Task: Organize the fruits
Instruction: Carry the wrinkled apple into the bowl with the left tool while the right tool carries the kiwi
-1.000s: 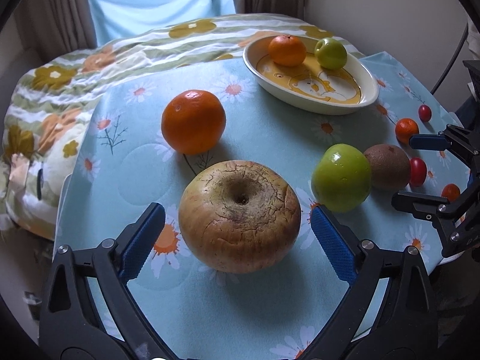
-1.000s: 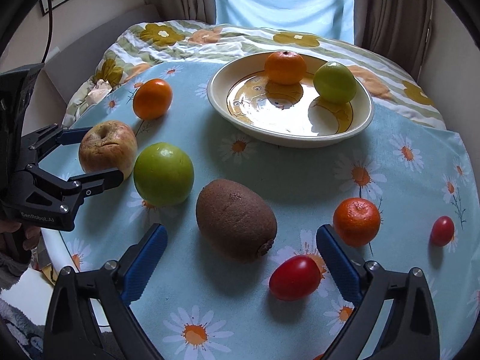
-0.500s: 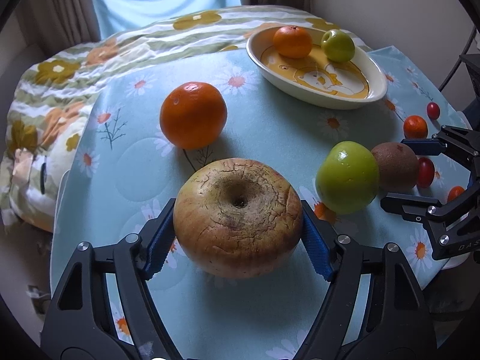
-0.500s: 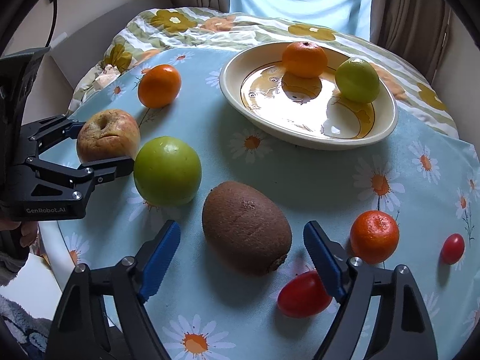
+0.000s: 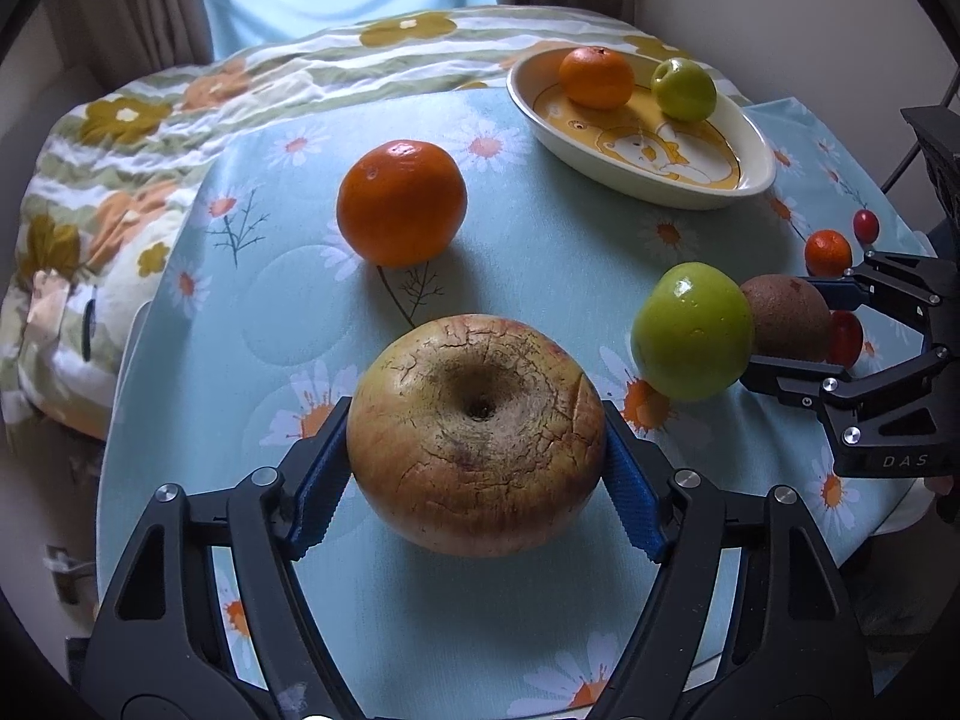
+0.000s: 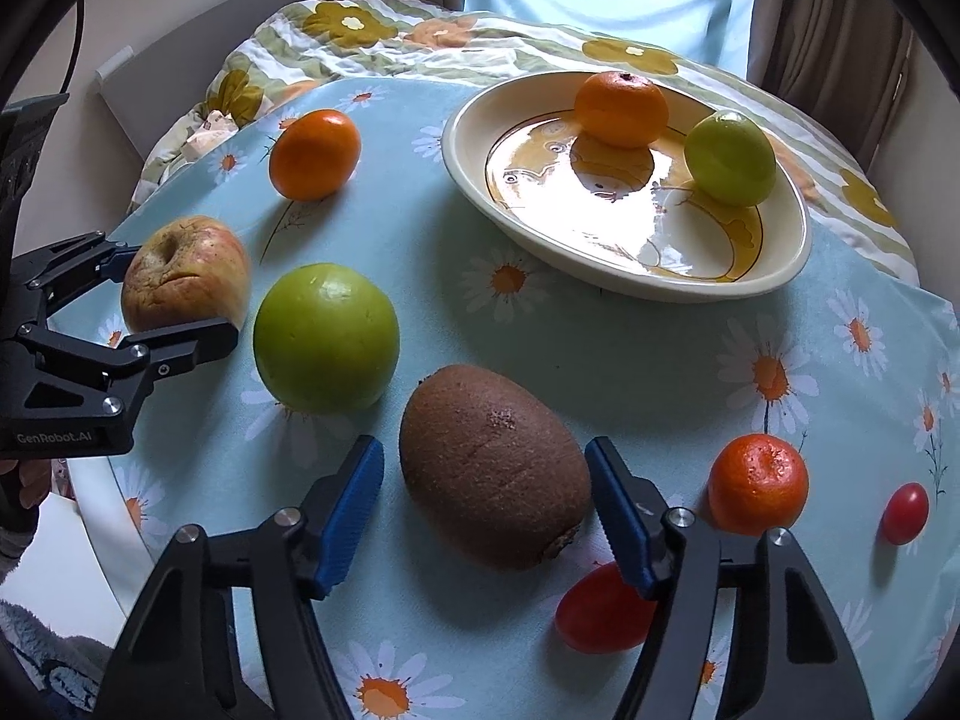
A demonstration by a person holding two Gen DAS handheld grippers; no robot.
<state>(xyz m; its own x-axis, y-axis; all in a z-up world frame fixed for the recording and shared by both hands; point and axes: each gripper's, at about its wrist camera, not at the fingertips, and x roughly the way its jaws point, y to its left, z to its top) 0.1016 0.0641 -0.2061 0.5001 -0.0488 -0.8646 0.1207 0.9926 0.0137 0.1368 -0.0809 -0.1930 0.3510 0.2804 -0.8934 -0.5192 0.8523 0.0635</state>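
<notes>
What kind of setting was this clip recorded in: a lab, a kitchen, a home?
Most likely a room in a home. A round table under a daisy-print tablecloth stands before curtains at a window, a flowered quilt is bunched at the table's far side, and fruit sits in a cartoon-printed dish.

A pale blue cloth (image 6: 630,360) is printed with white, orange-centred daisies. The dish (image 6: 774,276) is cream with a yellow cartoon motif. 1 apple (image 5: 477,435) is mottled yellow-red with brown cracks, another (image 6: 324,345) is green. The kiwi (image 6: 495,465) is brown; blue pads (image 6: 351,519) are seen.
</notes>
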